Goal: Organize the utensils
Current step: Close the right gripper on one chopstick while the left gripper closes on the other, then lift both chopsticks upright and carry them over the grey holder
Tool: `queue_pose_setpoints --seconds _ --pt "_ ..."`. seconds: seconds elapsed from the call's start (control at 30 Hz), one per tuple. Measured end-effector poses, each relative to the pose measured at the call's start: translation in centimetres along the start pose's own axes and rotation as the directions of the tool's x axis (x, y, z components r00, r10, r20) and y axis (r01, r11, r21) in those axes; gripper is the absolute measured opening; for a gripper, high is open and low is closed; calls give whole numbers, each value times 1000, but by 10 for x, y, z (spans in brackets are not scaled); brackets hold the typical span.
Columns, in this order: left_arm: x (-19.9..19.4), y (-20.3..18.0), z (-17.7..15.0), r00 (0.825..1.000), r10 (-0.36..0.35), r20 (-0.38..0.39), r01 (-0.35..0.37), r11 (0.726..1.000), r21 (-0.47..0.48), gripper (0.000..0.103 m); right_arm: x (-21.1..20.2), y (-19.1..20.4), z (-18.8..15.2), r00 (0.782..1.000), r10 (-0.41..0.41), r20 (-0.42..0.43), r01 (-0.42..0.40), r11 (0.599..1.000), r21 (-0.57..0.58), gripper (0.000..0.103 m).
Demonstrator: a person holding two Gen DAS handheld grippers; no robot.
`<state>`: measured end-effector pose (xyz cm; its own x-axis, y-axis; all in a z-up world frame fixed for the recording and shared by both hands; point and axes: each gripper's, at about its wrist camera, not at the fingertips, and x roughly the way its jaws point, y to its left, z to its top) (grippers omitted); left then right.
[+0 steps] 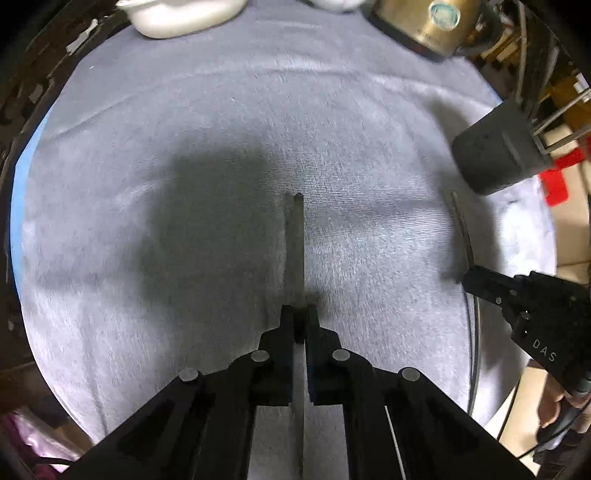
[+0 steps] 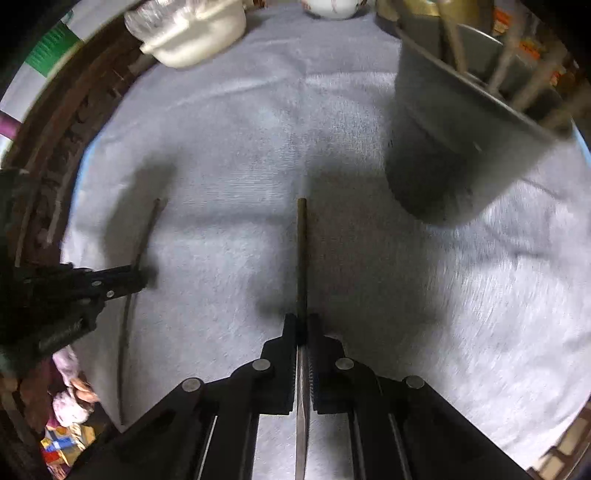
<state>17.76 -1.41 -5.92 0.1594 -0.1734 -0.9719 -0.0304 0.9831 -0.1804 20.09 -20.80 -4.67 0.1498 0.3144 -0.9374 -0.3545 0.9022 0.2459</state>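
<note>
Clamping shut at lower centre of each wrist view, the left tongs point(image 1: 300, 314) pinch a grey chopstick point(image 1: 294, 243) and the right tongs point(image 2: 302, 323) a brown chopstick point(image 2: 301, 254), above the grey-clothed worktop point(image 1: 184, 129); a grey utensil holder point(image 2: 443, 147) stands upper right.

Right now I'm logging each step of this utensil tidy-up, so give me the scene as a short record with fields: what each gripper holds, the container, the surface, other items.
left gripper: jaws shut on a thin grey chopstick
right gripper: jaws shut on a thin brown chopstick
container: dark grey utensil holder, sticks already standing in it
surface: pale grey cloth
other items: white ceramic dish and brass-coloured kettle at the far edge
</note>
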Motion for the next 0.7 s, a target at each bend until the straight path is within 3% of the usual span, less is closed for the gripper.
queue_pose_setpoints --seconds 0.2,0.3,0.37,0.43,0.5,0.6,0.7 --pt "-34 5 -20 983 -80 168 89 995 -47 5 -50 -13 -35 975 35 220 -45 998 43 6" --pt "-58 -1 -27 958 -83 274 99 994 -45 5 -82 -24 -53 936 29 350 -57 996 70 6" --pt "-77 -8 -32 931 -68 360 89 995 -43 5 -95 -26 -60 902 26 430 -67 995 80 6" --pt "-97 -5 -33 886 -57 460 84 996 -39 5 -116 -33 -70 858 -3 513 -52 994 93 6" --pt "-109 -1 -38 831 -29 556 65 997 -45 5 -131 -38 -83 793 -44 607 -35 992 118 6" --pt "-120 -7 -42 765 20 644 23 998 -58 5 -153 -52 -95 707 -110 698 -21 984 176 6" --pt "-123 -13 -46 706 61 706 -21 998 -65 5 -160 -54 -95 643 -165 748 15 979 203 6"
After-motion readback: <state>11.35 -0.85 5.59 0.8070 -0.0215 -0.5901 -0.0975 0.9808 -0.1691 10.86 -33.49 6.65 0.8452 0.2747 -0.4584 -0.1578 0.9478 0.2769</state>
